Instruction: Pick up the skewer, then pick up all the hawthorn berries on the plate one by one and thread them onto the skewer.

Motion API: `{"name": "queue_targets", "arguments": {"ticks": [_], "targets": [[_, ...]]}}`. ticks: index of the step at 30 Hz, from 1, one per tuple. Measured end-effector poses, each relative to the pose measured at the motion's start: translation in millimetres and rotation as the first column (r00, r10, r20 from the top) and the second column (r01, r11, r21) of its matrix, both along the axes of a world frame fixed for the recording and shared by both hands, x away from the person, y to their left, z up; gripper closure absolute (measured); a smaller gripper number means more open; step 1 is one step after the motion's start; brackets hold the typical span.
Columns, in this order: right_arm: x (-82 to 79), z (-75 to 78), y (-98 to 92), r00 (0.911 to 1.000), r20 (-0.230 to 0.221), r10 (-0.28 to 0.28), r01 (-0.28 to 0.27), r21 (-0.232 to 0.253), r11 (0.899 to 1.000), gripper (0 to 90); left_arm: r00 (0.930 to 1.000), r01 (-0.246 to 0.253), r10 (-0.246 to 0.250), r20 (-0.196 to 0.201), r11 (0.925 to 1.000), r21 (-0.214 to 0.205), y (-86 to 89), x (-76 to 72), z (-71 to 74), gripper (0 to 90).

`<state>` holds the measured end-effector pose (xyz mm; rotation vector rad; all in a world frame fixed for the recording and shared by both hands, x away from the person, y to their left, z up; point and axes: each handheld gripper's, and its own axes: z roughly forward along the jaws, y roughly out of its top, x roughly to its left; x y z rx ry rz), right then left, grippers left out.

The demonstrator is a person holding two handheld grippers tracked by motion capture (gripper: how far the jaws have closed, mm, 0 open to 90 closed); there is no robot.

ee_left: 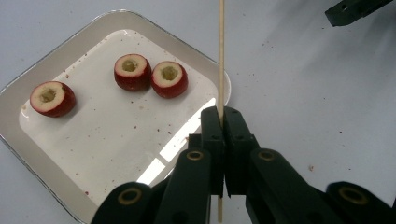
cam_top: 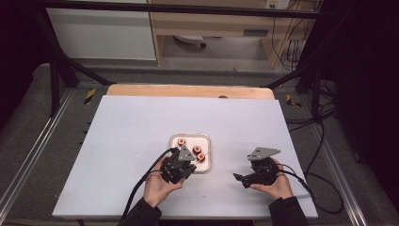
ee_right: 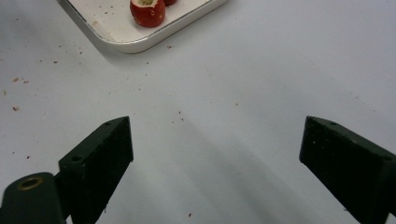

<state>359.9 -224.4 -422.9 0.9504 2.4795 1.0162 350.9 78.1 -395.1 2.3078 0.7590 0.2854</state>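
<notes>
Wooden skewer (ee_left: 221, 56) stands clamped in your left gripper (ee_left: 220, 122) above the tray's (ee_left: 28, 84) near corner. Keep it steady and aim it at 1 of the 3 cored red fruits (ee_left: 169, 79). Your right gripper (ee_right: 215, 154) is wide open, empty, over bare table (ee_right: 261, 70).

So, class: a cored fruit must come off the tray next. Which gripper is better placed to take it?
Probably the right gripper: its jaws stand open and empty, while the left gripper is shut on the skewer.
</notes>
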Motion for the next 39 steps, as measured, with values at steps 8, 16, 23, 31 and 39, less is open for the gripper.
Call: {"name": "queue_targets", "arguments": {"ticks": [8, 16, 23, 31, 39], "targets": [[3.0, 3.7, -0.9, 0.998, -0.04, -0.049, 0.05, 0.045, 0.998, 4.5, 0.9977, -0.065, 0.066, 0.012, 0.9951, -0.074, 12.2, -2.1, -9.6, 88.4], [7.0, 4.5, 6.9, 0.9957, -0.072, -0.059, 0.063, 0.063, 0.996, 2.6, 0.9925, -0.105, 0.113, 0.046, 0.9813, -0.161, 23.8, -10.5, -12.6, 88.4], [10.7, 10.5, 16.0, 0.9932, -0.092, -0.072, 0.079, 0.083, 0.993, 2.4, 0.9861, -0.147, 0.16, 0.045, 0.9656, -0.215, 36.6, -15.9, -20.0, 88.4], [17.4, 19.7, 34.6, 0.992, -0.107, -0.067, 0.077, 0.09, 0.993, 2.1, 0.9816, -0.176, 0.188, 0.031, 0.9547, -0.24, 47.8, -21.3, -28.8, 88.4], [30.5, 28.3, 63.3, 0.9877, -0.138, -0.073, 0.08, 0.05, 0.995, 3.1, 0.9794, -0.183, 0.199, 0.034, 0.947, -0.264, 56.1, -25.4, -33.4, 88.4]]}}
